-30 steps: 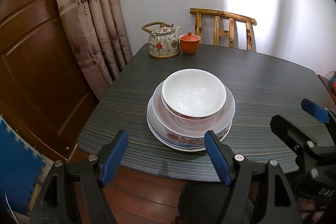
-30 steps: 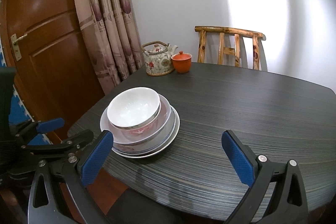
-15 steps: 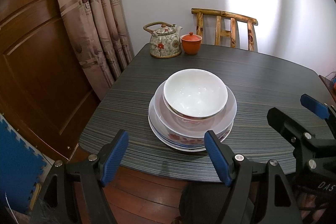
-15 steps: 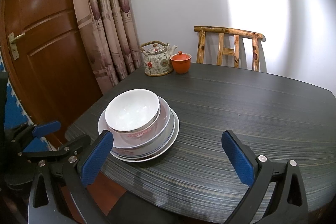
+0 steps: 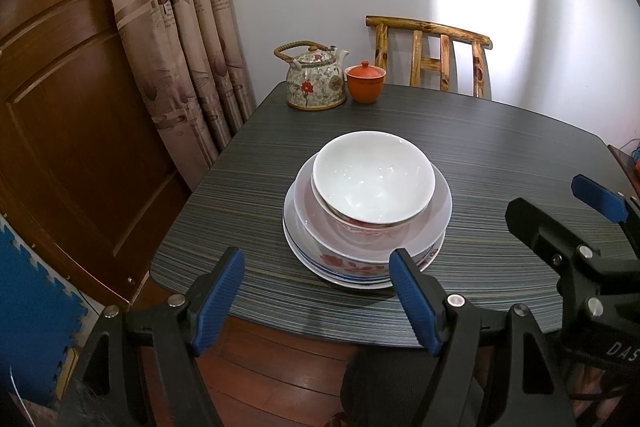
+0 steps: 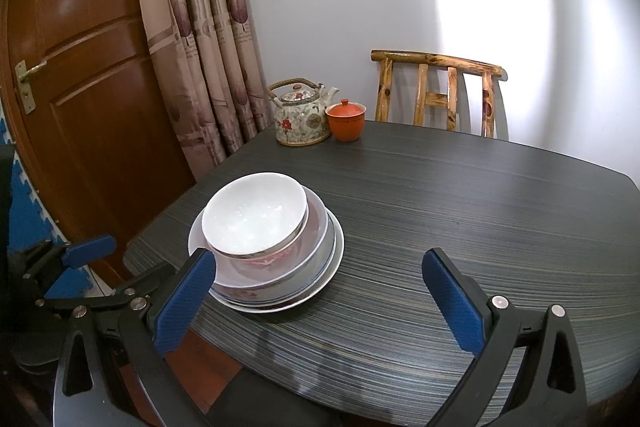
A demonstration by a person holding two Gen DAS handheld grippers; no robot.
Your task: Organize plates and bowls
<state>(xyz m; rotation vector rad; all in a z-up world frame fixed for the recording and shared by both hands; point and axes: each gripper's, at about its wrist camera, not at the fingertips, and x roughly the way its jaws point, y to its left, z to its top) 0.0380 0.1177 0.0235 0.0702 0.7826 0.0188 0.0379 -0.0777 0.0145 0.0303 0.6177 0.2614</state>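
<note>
A white bowl [image 5: 374,179] [image 6: 254,213] sits on top of a stack: a larger floral bowl [image 5: 360,249] under it and a blue-rimmed plate [image 5: 360,277] [image 6: 324,275] at the bottom, near the front left of the dark striped table [image 5: 500,155] [image 6: 460,211]. My left gripper [image 5: 318,301] hangs open just in front of the stack, over the table's near edge, holding nothing. My right gripper [image 6: 320,301] is open and empty too, to the right of the stack; its left finger overlaps the stack's edge in the right wrist view.
A floral teapot [image 5: 314,77] [image 6: 302,117] and an orange lidded cup [image 5: 365,83] [image 6: 346,121] stand at the table's far left corner. A wooden chair [image 5: 430,61] [image 6: 438,91] is behind the table. Curtain [image 5: 188,27] and wooden door [image 6: 92,75] are at the left.
Both grippers have drifted slightly toward the table and stack, which looks a little nearer. The dishes have not moved and both grippers stay open.
</note>
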